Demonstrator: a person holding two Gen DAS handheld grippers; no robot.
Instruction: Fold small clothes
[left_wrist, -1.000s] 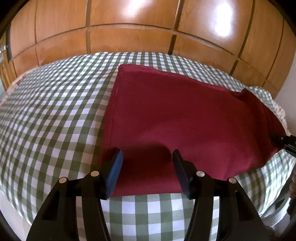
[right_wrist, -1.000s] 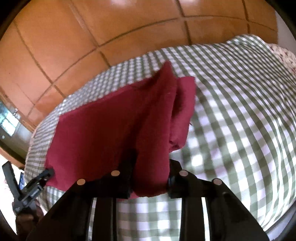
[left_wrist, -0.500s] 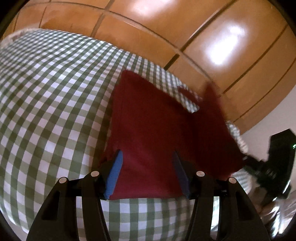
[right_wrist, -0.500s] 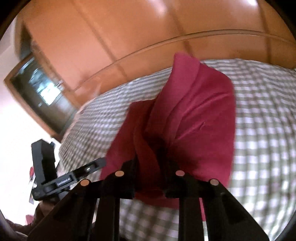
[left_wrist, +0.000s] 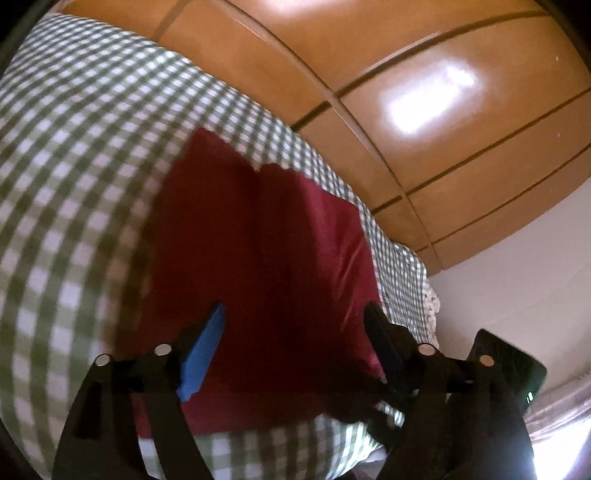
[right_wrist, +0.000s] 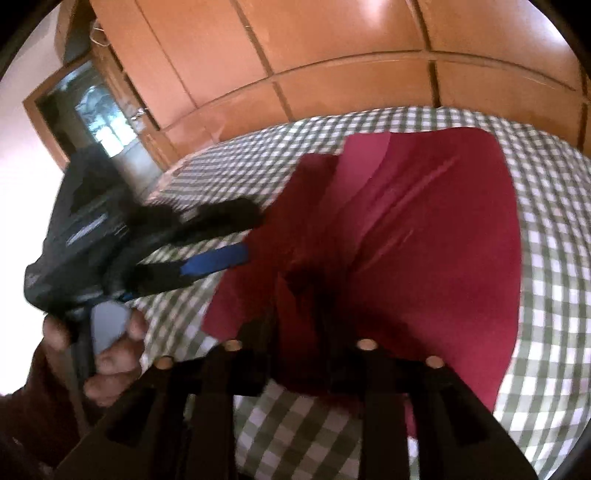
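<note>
Maroon cloth (right_wrist: 424, 236) doubled over on checked bedspread (left_wrist: 74, 177), toward its near edge. Our right gripper (right_wrist: 299, 328) opening, fold bunched between jaws, probably to drop the layer. Left gripper (left_wrist: 295, 332) opening wide, empty, over near hem.

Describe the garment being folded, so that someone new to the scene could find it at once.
Find the bed with the green-and-white checked sheet before the wooden wardrobe. On it lies the dark red cloth, one side folded over. It is the only plain, unpatterned piece there.
</note>
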